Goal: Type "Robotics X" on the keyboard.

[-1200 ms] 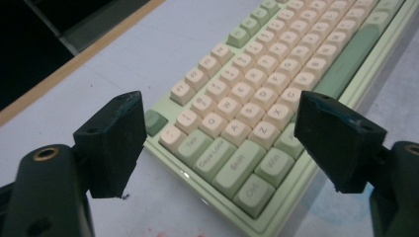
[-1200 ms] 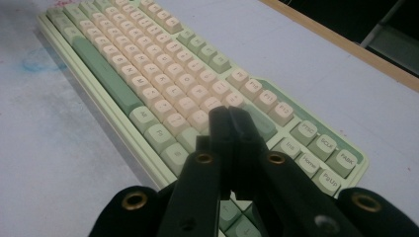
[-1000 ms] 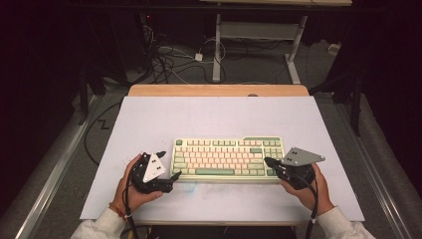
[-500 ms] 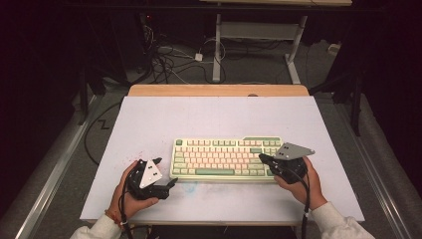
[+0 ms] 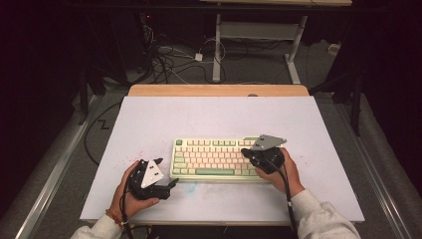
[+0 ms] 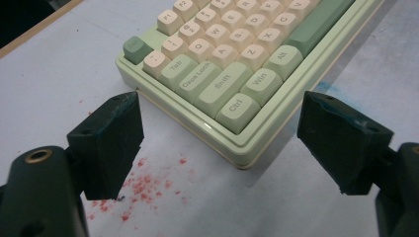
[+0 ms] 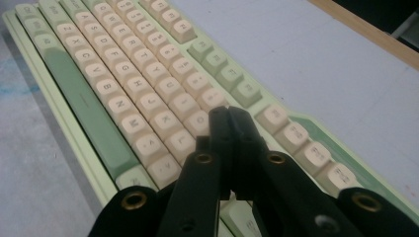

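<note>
A: Surroundings? The keyboard (image 5: pixel 217 159), pale green with cream keys, lies flat on the white table cover (image 5: pixel 219 117), nearer the person's edge than the far one. A bare wooden strip (image 5: pixel 219 90) runs along the far edge. Red specks (image 6: pixel 143 185) mark the cover just off the keyboard's near left corner, and a faint blue smear (image 5: pixel 189 186) sits before its front edge. Cables (image 5: pixel 169 62) trail over the floor behind the table. Nothing lies between either gripper and the keyboard.

B: Jaws? The left gripper (image 6: pixel 222 143) stands spread wide and holds nothing. In the left gripper view the keyboard's Ctrl corner lies ahead, between the two pads and short of them, touching neither. The right gripper (image 7: pixel 228 116) has its jaws pressed together with nothing between them, tips over the right-hand letter keys.

A: Contact there?

B: Can't tell. From the right gripper view the tips overlap the keys near L; whether they rest on a keycap or hang above is not visible.

A: Hidden or unclear?

B: In the high view the right hand (image 5: pixel 278 167) covers the keyboard's right end. Right-side key legends are blurred.
</note>
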